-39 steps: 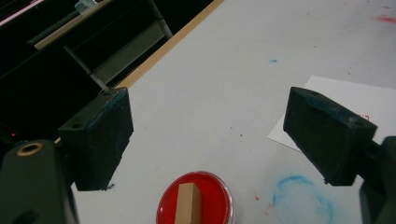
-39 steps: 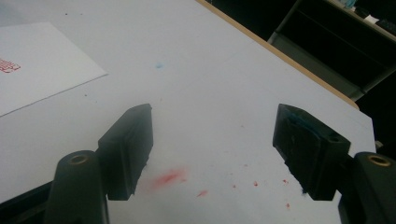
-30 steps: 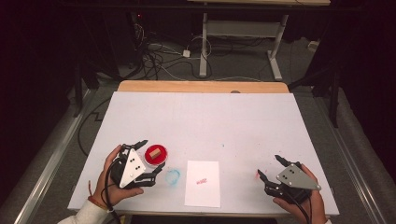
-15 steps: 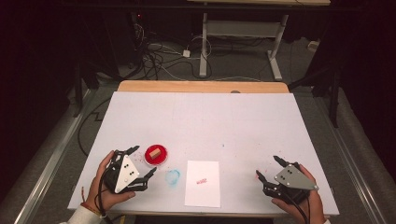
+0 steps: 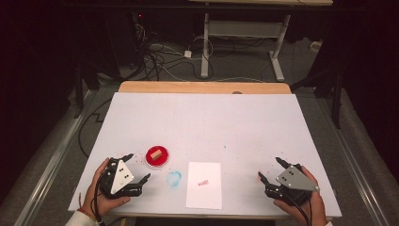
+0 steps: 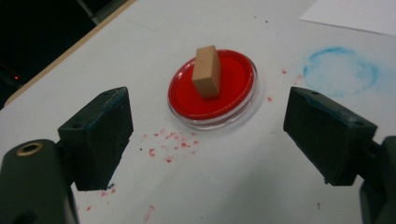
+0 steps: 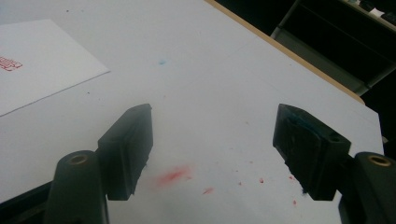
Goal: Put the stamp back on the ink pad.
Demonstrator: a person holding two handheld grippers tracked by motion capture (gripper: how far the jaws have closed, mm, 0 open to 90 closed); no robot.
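A round red ink pad (image 5: 156,156) (image 6: 212,88) lies on the white table, and a small wooden stamp block (image 5: 157,153) (image 6: 207,71) stands upright on it. My left gripper (image 5: 136,168) (image 6: 208,137) rests open at the near left, just short of the pad, nothing between its jaws. A white sheet of paper (image 5: 203,184) (image 7: 32,65) with a red stamp mark (image 5: 203,182) (image 7: 8,63) lies at the front centre. My right gripper (image 5: 270,169) (image 7: 212,154) sits open at the near right, empty, over bare table.
A blue ink ring (image 5: 173,178) (image 6: 340,72) marks the table between pad and paper. Red ink specks (image 6: 168,142) (image 7: 175,175) lie near both grippers. The table's wooden far edge (image 5: 202,87) borders a dark floor with cables and a desk frame (image 5: 240,28).
My left gripper has let go of the stamp on the pad and drawn back toward the near left edge, jaws open. The right gripper has stayed put.
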